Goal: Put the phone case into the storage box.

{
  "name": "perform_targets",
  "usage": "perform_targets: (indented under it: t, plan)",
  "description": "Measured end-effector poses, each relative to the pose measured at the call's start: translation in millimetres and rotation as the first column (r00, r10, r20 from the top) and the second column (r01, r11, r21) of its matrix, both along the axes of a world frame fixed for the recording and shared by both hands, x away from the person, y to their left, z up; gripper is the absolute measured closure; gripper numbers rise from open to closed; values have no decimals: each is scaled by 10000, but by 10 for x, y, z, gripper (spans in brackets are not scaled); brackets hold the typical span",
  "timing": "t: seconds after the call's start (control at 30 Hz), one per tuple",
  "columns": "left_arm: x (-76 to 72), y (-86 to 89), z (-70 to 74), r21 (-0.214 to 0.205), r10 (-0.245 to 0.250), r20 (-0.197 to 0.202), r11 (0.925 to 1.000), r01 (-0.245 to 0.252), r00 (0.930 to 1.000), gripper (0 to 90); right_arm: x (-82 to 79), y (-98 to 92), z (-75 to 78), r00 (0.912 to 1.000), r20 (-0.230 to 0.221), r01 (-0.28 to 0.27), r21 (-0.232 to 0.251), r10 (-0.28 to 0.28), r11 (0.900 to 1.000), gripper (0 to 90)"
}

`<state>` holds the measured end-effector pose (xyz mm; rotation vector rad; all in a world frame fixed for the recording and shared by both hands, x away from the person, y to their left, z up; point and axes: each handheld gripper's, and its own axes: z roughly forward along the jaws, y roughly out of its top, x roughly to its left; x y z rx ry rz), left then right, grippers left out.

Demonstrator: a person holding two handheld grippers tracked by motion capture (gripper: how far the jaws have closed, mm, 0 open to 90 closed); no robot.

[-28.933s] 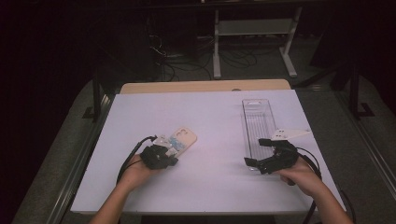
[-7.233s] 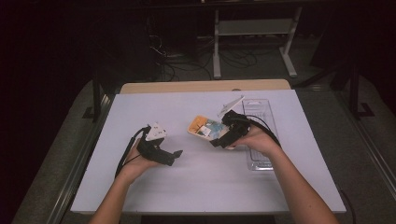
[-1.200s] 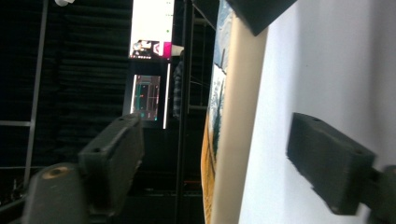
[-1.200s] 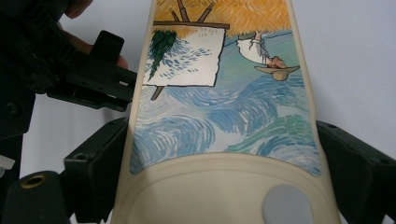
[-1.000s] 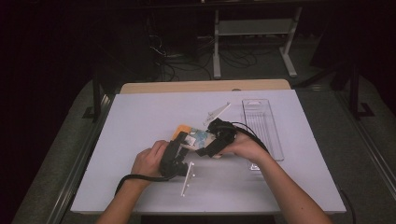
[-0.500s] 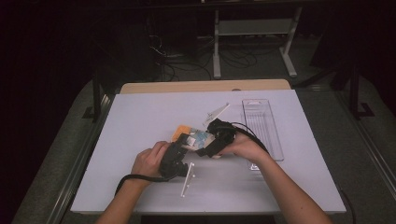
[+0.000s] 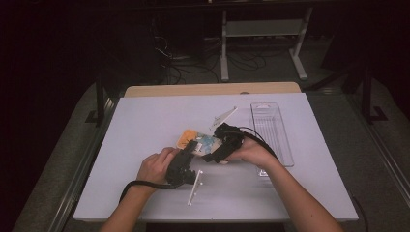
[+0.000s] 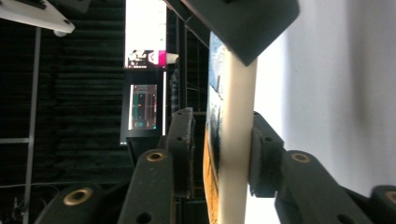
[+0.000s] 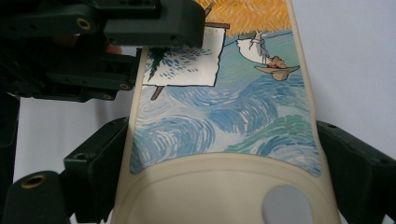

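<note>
Both grippers are on the cream phone case with a painted blue-and-orange scene (image 9: 224, 116), held just above the white bench (image 7: 145, 121). The right gripper (image 7: 215, 153) pinches its sides. The left gripper (image 7: 186, 155) has just been closing; its jaws now clamp the case's edge. Squeezing harder or pulling apart could twist or pop it loose.

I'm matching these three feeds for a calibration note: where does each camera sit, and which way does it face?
High view: above the person's side, facing forward and down at the table; both forearms and tools show.
Left gripper view: rides the left tool, looking along the phone case edge-on between its jaws.
Right gripper view: rides the right tool, facing the case's painted face.
Shared: the phone case appears in all three.
</note>
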<state>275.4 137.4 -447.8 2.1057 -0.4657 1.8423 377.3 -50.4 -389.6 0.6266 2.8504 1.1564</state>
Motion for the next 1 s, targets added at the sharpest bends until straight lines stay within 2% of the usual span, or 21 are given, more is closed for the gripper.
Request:
perform_targets:
  t: [0.23,0.63,0.7,0.83,0.97,1.0]
  plan:
    - [4,-6,11,174,-19,-251,9998,23,9997,743,9,0,3,9999,108,-39,69,38,10000,106]
    - [-9,-15,26,444,-43,-58,9990,46,10000,789,17,-11,7,9999,-60,-83,101,84,9999,98]
    - [-9,-12,31,412,-36,-14,9991,36,10000,790,14,-12,11,9998,-213,5,124,-2,9999,92]
    - [-1,3,33,435,-24,-56,9990,27,10000,792,18,-21,27,9999,-133,70,416,-64,9991,50]
    - [15,15,32,523,81,-101,9986,-76,9999,792,18,-77,90,9984,-477,339,924,-296,9951,22]
    - [20,22,33,493,108,-119,9987,-102,9999,792,24,-94,97,9987,-419,315,950,-276,9950,20]
